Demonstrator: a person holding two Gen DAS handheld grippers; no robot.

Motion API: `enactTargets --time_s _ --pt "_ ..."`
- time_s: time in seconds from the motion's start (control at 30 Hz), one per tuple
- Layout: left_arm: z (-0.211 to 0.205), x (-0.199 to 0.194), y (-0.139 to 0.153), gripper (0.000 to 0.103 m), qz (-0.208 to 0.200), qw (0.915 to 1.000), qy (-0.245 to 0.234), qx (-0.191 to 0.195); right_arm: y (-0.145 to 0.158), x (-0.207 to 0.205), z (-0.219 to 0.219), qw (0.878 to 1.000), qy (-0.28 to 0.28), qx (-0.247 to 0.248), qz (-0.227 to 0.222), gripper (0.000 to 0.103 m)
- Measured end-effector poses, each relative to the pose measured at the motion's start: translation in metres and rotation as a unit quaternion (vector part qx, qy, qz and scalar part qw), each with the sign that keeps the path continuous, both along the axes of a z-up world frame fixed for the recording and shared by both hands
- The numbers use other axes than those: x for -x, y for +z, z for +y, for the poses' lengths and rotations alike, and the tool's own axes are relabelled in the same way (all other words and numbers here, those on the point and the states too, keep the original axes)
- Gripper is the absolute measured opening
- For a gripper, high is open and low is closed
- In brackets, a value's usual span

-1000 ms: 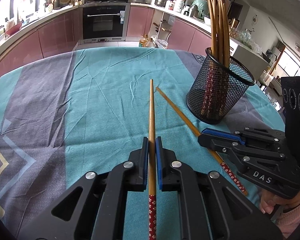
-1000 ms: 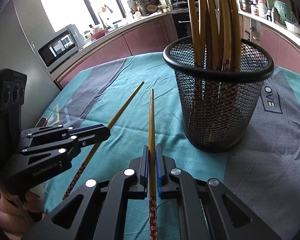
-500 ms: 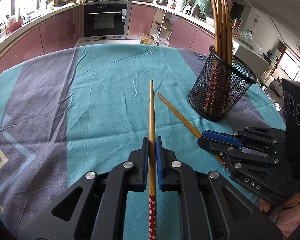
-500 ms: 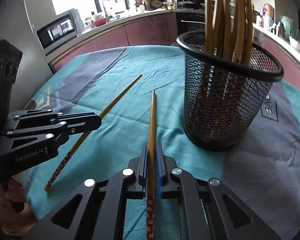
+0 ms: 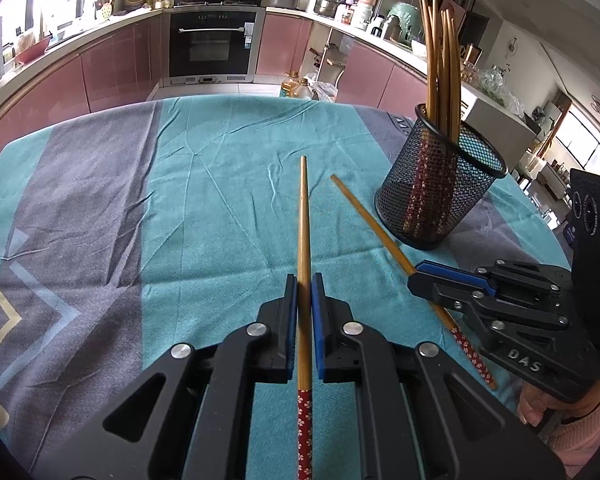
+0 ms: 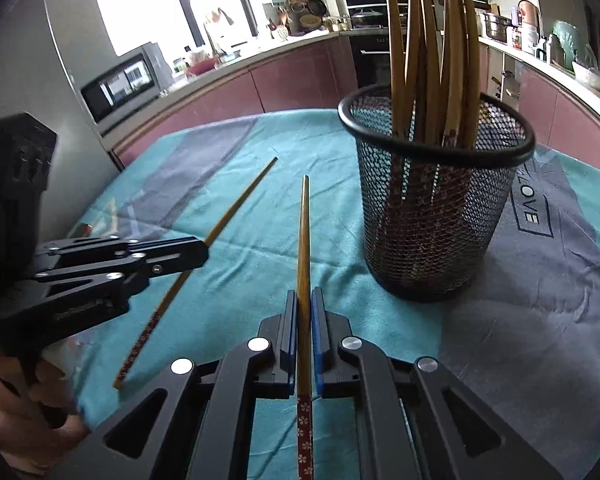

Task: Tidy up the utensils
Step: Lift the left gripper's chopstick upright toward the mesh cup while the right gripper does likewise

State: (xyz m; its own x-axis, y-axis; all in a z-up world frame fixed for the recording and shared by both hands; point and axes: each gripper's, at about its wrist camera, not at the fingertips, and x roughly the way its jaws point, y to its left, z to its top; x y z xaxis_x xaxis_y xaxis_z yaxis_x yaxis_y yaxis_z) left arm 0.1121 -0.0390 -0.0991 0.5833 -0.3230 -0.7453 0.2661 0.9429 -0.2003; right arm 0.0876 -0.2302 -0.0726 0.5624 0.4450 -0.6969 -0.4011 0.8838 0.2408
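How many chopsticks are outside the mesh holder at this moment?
2. One red-handled wooden chopstick is clamped in the left gripper; the other in the right gripper. Neither lies loose on the teal tablecloth.

The right gripper (image 6: 305,300) pinches one chopstick (image 6: 303,240). The left gripper (image 6: 196,254) pinches another chopstick (image 6: 236,208). A black mesh cup (image 6: 432,216) full of chopsticks stands nearby.

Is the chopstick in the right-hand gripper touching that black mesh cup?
Apart. In the right wrist view, the chopstick clamped in the right gripper points past the mesh cup, with teal tablecloth plainly visible between them.
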Motion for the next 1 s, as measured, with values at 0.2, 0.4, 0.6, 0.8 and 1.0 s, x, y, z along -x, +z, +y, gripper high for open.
enactTargets --time_s 0.2,0.4,0.6,0.8,1.0 --pt "0.0 0.006 0.009 0.008 -0.01 0.9999 -0.005 0.006 0.018 0.013 -0.007 0.999 0.007 -0.027 -0.021 0.006" --pt "0.0 0.013 0.02 0.008 -0.021 0.9996 -0.011 0.011 0.032 0.019 -0.016 0.998 0.005 -0.048 -0.034 0.006" --pt "-0.001 0.019 0.03 0.008 -0.03 0.9991 -0.02 0.02 0.042 0.024 -0.023 0.997 0.002 -0.066 -0.047 0.006" --pt "-0.005 0.027 0.041 0.008 -0.041 0.9981 -0.033 0.032 0.053 0.028 -0.029 0.995 -0.001 -0.076 -0.064 0.006" --pt "-0.007 0.028 0.051 0.008 -0.049 0.9969 -0.045 0.044 0.059 0.031 -0.035 0.994 -0.005 -0.084 -0.073 0.006"
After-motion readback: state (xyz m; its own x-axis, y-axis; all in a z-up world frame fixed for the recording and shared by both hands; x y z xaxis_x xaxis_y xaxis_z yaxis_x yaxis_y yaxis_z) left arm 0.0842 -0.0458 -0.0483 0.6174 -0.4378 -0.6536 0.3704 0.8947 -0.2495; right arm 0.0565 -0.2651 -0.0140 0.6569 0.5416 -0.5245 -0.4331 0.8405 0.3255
